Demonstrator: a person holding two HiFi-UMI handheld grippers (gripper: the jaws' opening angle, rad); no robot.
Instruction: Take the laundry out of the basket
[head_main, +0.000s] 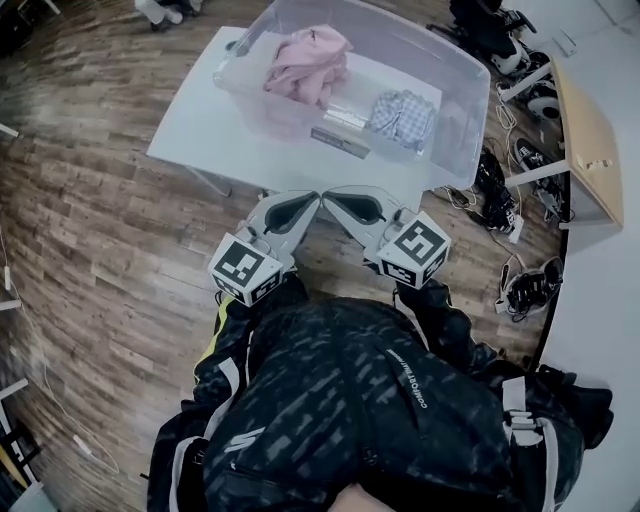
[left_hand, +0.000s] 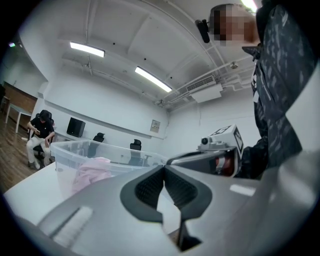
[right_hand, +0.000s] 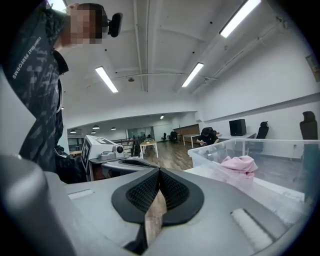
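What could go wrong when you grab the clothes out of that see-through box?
1. Both the left claw and the right claw are shut, short of the table. If they don't open, they'd probably just shove the pink garment or the checked garment.
2. The clear bin has tall walls, so a claw coming in low might bump and slide it.
3. The pink garment is bunched up; a pinch might catch only one fold and slip.
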